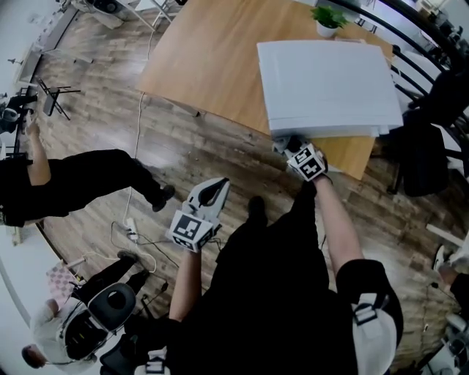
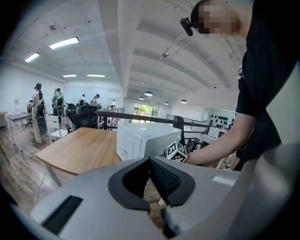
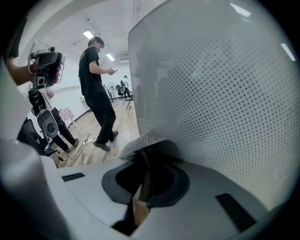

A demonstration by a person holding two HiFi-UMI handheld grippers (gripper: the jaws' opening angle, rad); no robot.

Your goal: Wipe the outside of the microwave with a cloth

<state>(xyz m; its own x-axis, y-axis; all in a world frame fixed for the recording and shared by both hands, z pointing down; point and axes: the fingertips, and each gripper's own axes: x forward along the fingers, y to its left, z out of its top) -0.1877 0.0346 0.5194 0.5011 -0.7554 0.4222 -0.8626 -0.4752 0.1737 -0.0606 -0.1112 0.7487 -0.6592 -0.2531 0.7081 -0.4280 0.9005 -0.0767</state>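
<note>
**A:** Since the cloth sits nearest the lens, what is the right gripper [image 3: 144, 157] doing with it?

**B:** Its fingers are pinched together on the cloth [image 3: 146, 140]. It is a grey woven fold that bulges out just past the tips at the lower centre of the right gripper view. The fold lies against the dotted side wall of the microwave [image 3: 220, 93], which fills the right half of that view.

**A:** And the other one?

**B:** The left gripper [image 1: 216, 189] hangs at lower centre-left of the head view, over the wooden floor [image 1: 183, 146] and well apart from the microwave. In its own view the fingers meet with nothing between them.

**A:** Where does the microwave stand?

**B:** At the upper right of the head view, on the tabletop [image 1: 205, 58] close to its near edge. The right gripper is at the bottom of the wall that faces the person. A small potted plant [image 1: 327, 16] stands behind the microwave, at the top of the frame.

**A:** How far along would you say?

**B:** I'd judge the wiping is under way, with the cloth on that one wall. No streaks or wet patches show, so I can't tell which surfaces are done. The broad white top shows no cloth on it. By my reckoning the top and the remaining walls are yet to be covered.
</note>
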